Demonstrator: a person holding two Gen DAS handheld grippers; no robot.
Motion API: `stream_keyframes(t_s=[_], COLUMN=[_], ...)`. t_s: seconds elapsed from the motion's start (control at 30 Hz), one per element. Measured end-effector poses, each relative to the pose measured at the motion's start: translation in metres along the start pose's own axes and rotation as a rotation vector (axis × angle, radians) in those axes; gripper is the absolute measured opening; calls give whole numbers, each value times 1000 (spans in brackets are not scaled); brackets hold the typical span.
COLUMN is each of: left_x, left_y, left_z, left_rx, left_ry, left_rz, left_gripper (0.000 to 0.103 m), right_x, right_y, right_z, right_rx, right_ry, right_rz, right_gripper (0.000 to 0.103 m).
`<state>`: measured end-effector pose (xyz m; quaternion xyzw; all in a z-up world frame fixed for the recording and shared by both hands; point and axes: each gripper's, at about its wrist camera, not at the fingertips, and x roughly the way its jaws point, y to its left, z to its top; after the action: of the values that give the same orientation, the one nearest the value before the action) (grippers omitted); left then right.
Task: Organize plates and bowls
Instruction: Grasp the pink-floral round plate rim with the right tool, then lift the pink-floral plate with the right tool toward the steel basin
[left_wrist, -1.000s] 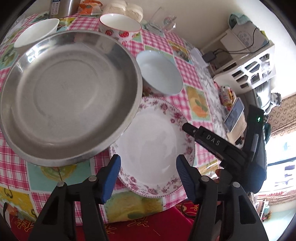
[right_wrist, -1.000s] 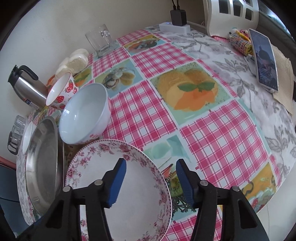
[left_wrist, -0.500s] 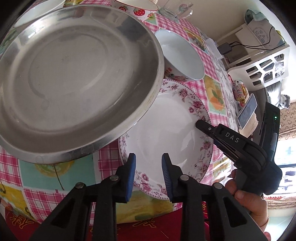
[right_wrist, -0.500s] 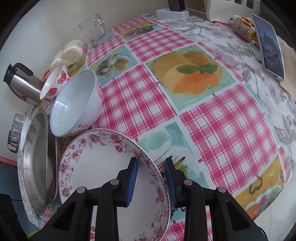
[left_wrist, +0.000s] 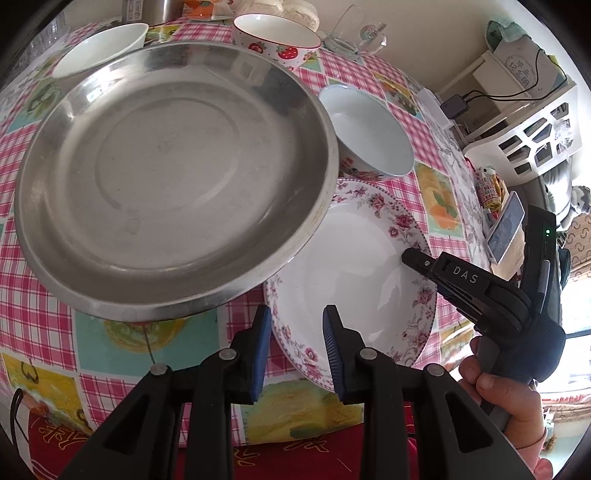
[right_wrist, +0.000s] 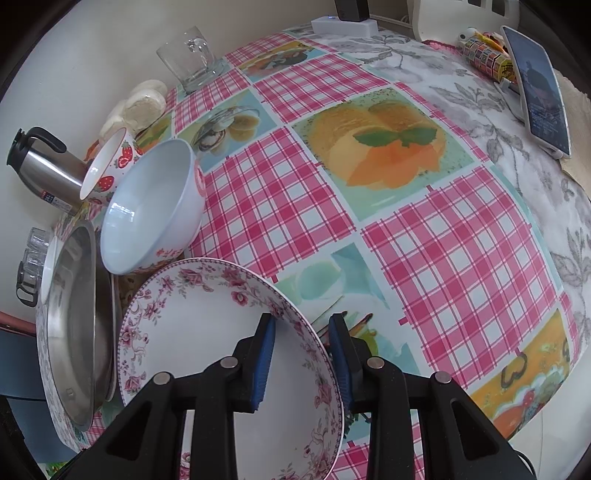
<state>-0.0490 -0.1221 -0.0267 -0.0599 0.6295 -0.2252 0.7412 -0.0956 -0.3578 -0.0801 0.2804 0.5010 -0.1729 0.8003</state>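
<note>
Left wrist view: left gripper (left_wrist: 297, 345) and right gripper (right_wrist: 302, 352), fingers narrowed, are clamping opposite rims of the floral plate (left_wrist: 354, 273) lying on the counter (right_wrist: 369, 206) beside a steel pan (left_wrist: 173, 177).

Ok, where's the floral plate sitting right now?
In the left wrist view the floral plate lies low and right of centre on the tablecloth, its left edge under the steel pan, just below the white bowl; both grippers straddle its rim.

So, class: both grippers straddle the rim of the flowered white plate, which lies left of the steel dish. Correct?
No. The flowered white plate lies right of the steel dish, as the left wrist view shows; both grippers straddle its rim.
</note>
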Motion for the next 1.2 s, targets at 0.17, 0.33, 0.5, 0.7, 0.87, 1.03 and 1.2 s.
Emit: stream_keyframes(t_s=[0.17,0.33,0.5,0.7,0.87,1.03,1.2], left_x=[7,18,28,35,38,36,36], left_y=[5,16,28,33,31,34,31], left_z=[0,2,3,5,6,4,6], left_rx=[-27,-90,-150,-190,-193,-193,-188], left_ry=[22,47,52,42,23,13,8], left_rz=[15,-30,-78,-109,-108,-101,-89], left_gripper=[30,30,29,16,14,14,14], right_x=[0,0,0,0,0,-2,-4], right_y=[0,0,0,0,-1,-8,-14], right_z=[0,0,0,0,0,-2,-4], right_rx=[0,-2,-6,-20,-48,-49,-33], right_ry=[0,-1,-4,-8,-15,-19,-14], right_rz=[0,-1,0,20,44,83,112], right_gripper=[33,32,32,32,33,28,25])
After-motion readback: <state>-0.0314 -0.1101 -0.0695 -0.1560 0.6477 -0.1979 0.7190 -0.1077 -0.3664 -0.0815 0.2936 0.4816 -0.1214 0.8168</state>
